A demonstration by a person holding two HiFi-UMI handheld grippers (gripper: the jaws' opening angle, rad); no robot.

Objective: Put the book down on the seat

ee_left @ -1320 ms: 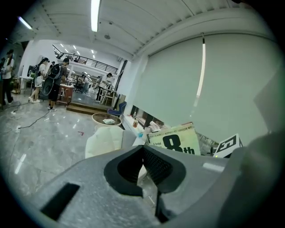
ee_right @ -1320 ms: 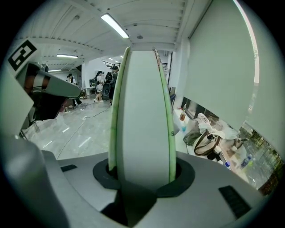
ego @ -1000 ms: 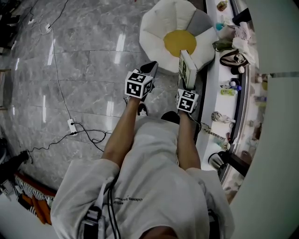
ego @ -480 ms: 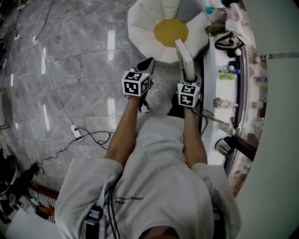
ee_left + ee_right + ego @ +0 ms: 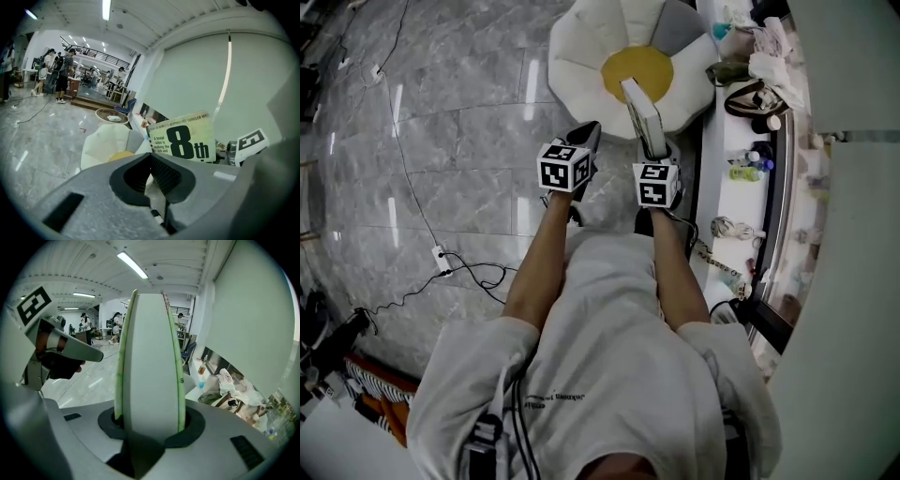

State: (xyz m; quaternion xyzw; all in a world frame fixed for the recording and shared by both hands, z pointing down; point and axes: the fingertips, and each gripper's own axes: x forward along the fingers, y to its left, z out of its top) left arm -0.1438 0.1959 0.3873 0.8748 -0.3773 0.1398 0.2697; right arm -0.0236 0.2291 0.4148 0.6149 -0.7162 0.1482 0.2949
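The seat (image 5: 581, 56) is a white flower-shaped cushion with a yellow centre, lying on the grey floor ahead of me. My right gripper (image 5: 654, 150) is shut on the lower edge of the book (image 5: 640, 117), which stands upright on edge over the seat's near petals. In the right gripper view the book (image 5: 150, 362) fills the middle, pages facing me, clamped by the right gripper (image 5: 150, 423). My left gripper (image 5: 586, 139) hangs just left of the book, shut and holding nothing. The left gripper view shows the left gripper (image 5: 152, 164), the book's cover (image 5: 185, 138) and the seat (image 5: 105, 145).
A white counter (image 5: 727, 202) crowded with bags, bottles and small items runs along the right, close to the seat. A power strip (image 5: 441, 253) and cables (image 5: 478, 277) lie on the floor at left. Several people (image 5: 61, 70) stand far off in the hall.
Both grippers and the book have shifted left and towards the seat. The book's top now reaches over the yellow centre instead of the seat's right side.
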